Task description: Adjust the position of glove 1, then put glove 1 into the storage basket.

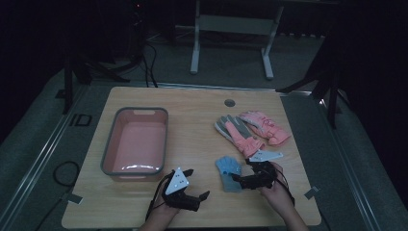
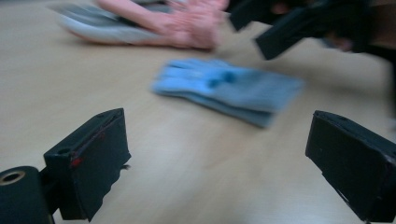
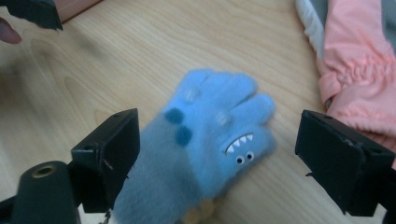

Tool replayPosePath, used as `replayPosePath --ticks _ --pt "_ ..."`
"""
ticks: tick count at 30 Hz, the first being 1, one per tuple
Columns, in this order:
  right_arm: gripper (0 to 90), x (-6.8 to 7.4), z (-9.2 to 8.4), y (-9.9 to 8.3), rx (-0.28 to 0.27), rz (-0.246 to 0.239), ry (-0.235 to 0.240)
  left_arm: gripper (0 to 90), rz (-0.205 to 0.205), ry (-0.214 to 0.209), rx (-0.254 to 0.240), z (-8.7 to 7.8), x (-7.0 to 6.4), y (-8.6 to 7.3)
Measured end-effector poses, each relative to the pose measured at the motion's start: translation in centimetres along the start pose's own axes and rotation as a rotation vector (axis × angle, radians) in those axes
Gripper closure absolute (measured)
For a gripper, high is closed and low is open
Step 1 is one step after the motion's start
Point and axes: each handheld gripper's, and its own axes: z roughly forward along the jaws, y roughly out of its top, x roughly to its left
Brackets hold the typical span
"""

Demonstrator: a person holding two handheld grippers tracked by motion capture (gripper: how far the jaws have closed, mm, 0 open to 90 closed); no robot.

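Observation:
A fluffy blue glove (image 1: 228, 172) with a toothy monster face lies flat on the wooden table, near the front right. My right gripper (image 1: 240, 179) points left at its cuff end. In the right gripper view the jaws (image 3: 219, 140) stand wide apart on either side of the blue glove (image 3: 210, 140) and do not press on it. My left gripper (image 1: 197, 184) is open at the front middle, facing the blue glove (image 2: 229, 88) with bare table between its jaws (image 2: 219, 135). The right gripper (image 2: 303, 23) hangs just beyond that glove.
Two pink and grey gloves (image 1: 243, 134) (image 1: 265, 126) lie behind the blue one, the pink glove (image 3: 359, 79) close to my right jaw. A pink tub (image 1: 166, 139) sits on the left half. A round cable hole (image 1: 229, 102) marks the table's far edge.

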Motion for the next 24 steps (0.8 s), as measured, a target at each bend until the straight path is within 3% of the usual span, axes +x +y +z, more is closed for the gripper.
replayPosePath --ticks 1,4,6,8,12,15,16,19,21,24 --pt "14.0 -0.1 -0.1 0.0 0.007 0.013 0.011 6.0 0.004 -0.02 0.013 0.1 -0.1 0.2" --pt "13.7 -0.4 -0.3 -0.1 0.02 0.054 0.035 6.1 0.019 -0.024 0.048 0.4 -0.6 0.8" --pt "13.8 -0.7 -0.5 -0.1 0.025 0.083 0.056 6.0 0.013 -0.002 0.071 0.6 -0.8 0.9" --pt "13.8 -1.1 -0.5 -0.1 0.032 0.12 0.08 6.0 0.007 -0.065 0.072 0.8 -0.9 1.0" --pt "13.8 -1.4 -0.1 0.2 0.036 0.134 0.099 6.1 0.031 -0.11 0.083 1.5 -1.2 1.4" --pt "18.2 -1.8 0.1 0.3 0.023 0.133 0.131 11.0 0.054 -0.173 0.089 2.3 -1.5 2.0" --pt "27.0 -1.8 0.2 0.4 0.024 0.125 0.125 14.9 0.069 -0.196 0.106 2.7 -1.7 2.3" --pt "39.9 -2.1 0.4 0.5 0.038 0.116 0.092 15.5 0.127 -0.21 0.13 3.7 -2.5 3.0" --pt "43.6 -2.2 0.6 0.6 0.045 0.114 0.062 16.4 0.169 -0.219 0.133 4.4 -2.9 3.4" --pt "45.7 -2.4 0.9 0.8 0.049 0.145 0.059 20.1 0.235 -0.239 0.15 5.4 -3.0 3.9"
